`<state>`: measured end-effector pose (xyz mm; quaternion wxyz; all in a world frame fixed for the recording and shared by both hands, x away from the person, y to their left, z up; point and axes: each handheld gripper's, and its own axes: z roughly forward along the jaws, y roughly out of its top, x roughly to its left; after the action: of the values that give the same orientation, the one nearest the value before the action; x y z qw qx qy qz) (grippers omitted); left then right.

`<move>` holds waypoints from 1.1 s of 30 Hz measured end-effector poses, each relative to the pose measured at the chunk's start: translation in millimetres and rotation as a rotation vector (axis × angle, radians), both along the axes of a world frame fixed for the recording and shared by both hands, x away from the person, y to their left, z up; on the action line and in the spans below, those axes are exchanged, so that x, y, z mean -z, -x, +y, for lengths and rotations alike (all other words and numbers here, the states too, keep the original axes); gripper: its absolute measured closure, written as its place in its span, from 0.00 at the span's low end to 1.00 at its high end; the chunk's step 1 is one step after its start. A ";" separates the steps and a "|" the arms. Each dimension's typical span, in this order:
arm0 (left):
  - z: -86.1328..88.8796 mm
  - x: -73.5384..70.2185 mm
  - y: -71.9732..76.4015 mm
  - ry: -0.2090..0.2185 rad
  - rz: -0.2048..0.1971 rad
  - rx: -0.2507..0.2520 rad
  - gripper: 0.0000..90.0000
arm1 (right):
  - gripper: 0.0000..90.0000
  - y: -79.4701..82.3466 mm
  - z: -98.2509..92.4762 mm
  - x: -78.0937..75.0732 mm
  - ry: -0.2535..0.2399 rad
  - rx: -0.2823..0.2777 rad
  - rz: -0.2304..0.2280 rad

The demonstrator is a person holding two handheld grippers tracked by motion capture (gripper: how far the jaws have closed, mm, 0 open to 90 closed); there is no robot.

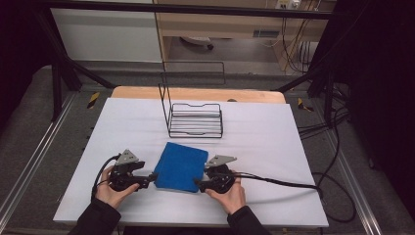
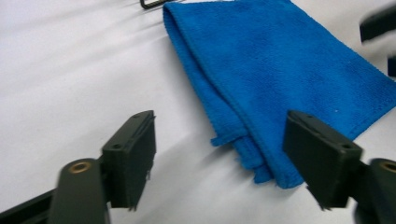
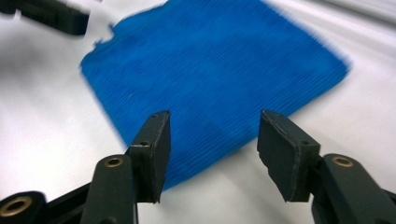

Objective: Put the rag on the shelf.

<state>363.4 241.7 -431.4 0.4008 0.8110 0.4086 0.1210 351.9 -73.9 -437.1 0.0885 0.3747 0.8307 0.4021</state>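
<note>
A blue cloth (image 1: 180, 166), folded into a flat rectangle, lies on the white table cover near the front. My left gripper (image 1: 149, 180) stands open at the cloth's left near corner. In the left gripper view the cloth's (image 2: 280, 70) layered corner lies between the wide-apart jaws of the left gripper (image 2: 219, 161), untouched by them. My right gripper (image 1: 197, 185) stands open at the cloth's right near corner. In the blurred right gripper view the cloth (image 3: 215, 70) spreads beyond the right gripper (image 3: 212, 149), with its edge between the jaws and the pads off it.
A black wire rack (image 1: 195, 120) stands behind the cloth at the table's middle, with a tall wire frame rising at its left. The white table cover (image 1: 274, 147) spreads to both sides. A black cable (image 1: 284, 182) trails right from the right gripper.
</note>
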 end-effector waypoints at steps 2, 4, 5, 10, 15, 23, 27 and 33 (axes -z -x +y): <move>3.7 0.0 -0.6 0.001 -0.001 -0.008 0.23 | 0.56 6.7 2.8 6.4 0.000 -0.002 0.011; 6.4 -0.1 -1.2 0.003 -0.001 -0.011 0.22 | 0.60 10.5 4.5 10.4 0.004 0.005 0.029; 7.5 -0.5 -1.4 0.003 -0.002 -0.014 0.22 | 0.63 11.0 4.9 11.9 0.003 0.008 0.028; 10.1 -1.4 -1.9 0.006 -0.009 -0.024 0.22 | 0.81 12.6 6.9 16.5 0.009 0.032 0.038; 9.9 -2.0 -1.3 0.007 -0.011 -0.023 0.22 | 0.98 11.7 5.9 15.0 -0.010 0.030 0.086; 7.9 -3.7 -2.7 0.030 -0.007 -0.011 0.18 | 0.98 12.7 -24.5 1.8 0.016 0.061 0.093; 1.6 -7.3 -8.9 0.045 0.008 0.005 0.12 | 0.86 11.6 -26.4 3.1 0.005 0.034 0.094; -11.0 -18.3 -30.2 0.033 0.016 -0.002 0.08 | 0.52 -0.2 -39.2 -10.7 -0.059 0.022 -0.015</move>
<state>393.6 230.7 -413.1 0.4107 0.8048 0.4146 0.1078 352.1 -113.0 -426.5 0.0881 0.3831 0.8136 0.4283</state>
